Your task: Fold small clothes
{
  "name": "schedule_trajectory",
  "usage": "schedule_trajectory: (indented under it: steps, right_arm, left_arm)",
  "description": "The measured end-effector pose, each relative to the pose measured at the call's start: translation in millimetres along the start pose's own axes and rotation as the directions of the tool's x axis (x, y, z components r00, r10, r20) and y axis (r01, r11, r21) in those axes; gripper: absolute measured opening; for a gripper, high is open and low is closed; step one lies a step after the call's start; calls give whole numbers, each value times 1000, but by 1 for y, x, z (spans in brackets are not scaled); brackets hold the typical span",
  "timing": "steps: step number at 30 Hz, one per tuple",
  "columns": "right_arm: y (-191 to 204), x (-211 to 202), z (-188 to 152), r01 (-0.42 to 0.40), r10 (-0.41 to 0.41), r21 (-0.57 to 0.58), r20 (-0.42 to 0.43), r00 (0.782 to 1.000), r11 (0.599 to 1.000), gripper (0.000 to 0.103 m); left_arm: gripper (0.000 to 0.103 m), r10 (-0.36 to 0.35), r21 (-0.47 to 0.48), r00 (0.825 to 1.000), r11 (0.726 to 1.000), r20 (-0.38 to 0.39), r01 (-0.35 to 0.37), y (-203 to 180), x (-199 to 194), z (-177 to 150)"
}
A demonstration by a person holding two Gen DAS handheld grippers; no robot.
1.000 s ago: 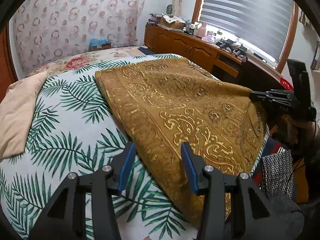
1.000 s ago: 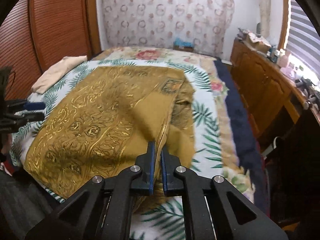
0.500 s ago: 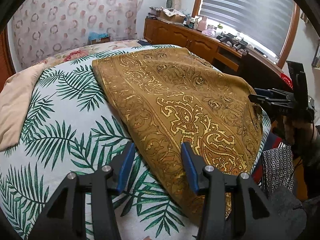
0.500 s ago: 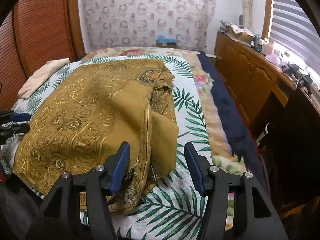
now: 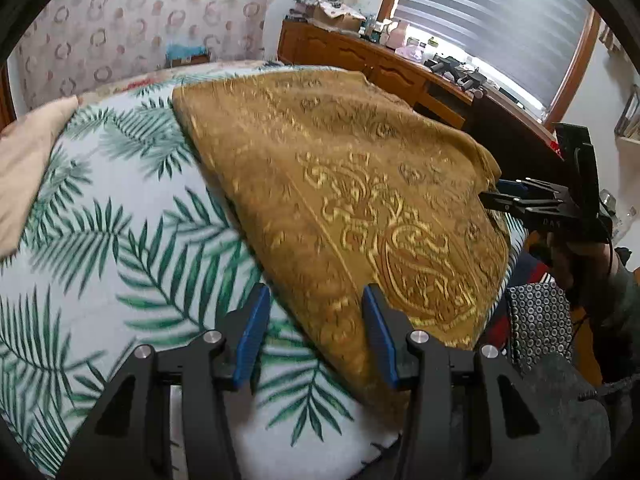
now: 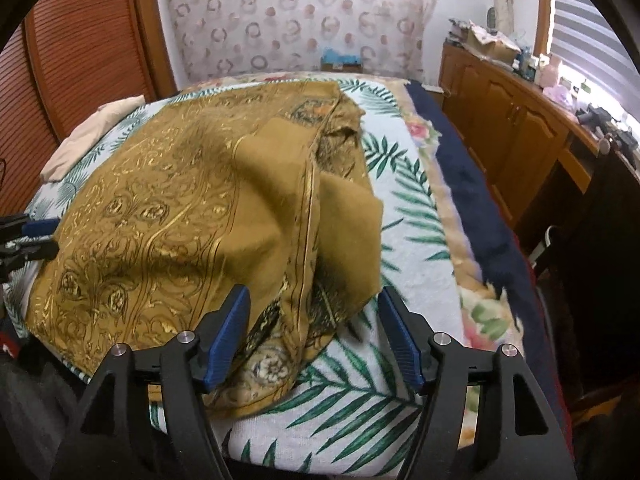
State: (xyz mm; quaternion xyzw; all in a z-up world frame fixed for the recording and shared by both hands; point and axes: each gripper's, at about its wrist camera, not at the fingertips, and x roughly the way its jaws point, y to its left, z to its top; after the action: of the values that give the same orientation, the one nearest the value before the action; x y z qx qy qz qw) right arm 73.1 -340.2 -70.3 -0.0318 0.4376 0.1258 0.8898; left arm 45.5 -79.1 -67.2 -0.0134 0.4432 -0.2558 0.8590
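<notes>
A: Spread over the palm-leaf bedcover [image 5: 100,240], the gold patterned cloth [image 5: 340,184]. Landmark for the rest: that cloth.

B: Farthest left of it, at the bedcover's edge?

A: Pale beige fabric [image 5: 24,176], apart from the cloth. Nearer in, left gripper [image 5: 314,332], blue pads parted, hanging above the cloth's near left edge. Nothing pinched; edge seen between the pads, no contact visible.

B: And across the cloth?

A: Gold paisley face up in the left view, slightly blurred. In the right view, folded over itself along the right side, plain mustard underside showing, a hemmed ridge running down to a rumpled near corner.

B: At that corner?

A: Right gripper [image 6: 314,332], jaws just widened, well apart, straddling the corner. Pads clear of the fabric; corner lying loose on the bedcover.

B: Beyond the cloth's right side?

A: Dark blue blanket edge [image 6: 480,216], then wooden cabinets [image 6: 504,120] under a window with blinds [image 5: 500,20].
</notes>
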Motion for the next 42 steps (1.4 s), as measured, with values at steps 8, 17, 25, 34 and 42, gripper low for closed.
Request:
schedule_trajectory:
  steps: [8,17,25,34,42]
  right_arm:
    - [1,-3,-7,-12,12,-11,-2,1000,1000,68]
    - [12,-4,-11,-28,28,-28,9,1000,999,69]
    - [24,-4,-12,-43,45,-48,30,999,998,44]
    - [10,-26,-1,-109,105,19,144,984,994,3]
    - [5,-59,50,-99,95,-1,299,950,995,3]
  left_arm:
    - [47,-48,-8,999,999,-3,48,-1,-4,-7]
    - [20,-131,14,991,991,-19,131,-8,-3,-6]
    - [0,-174,46,979,984,104,170,-15,-35,16]
    - [0,-187,42,955,982,230,183,-13,-63,51]
    - [0,-151,35,933,988,327,147,2,-73,101]
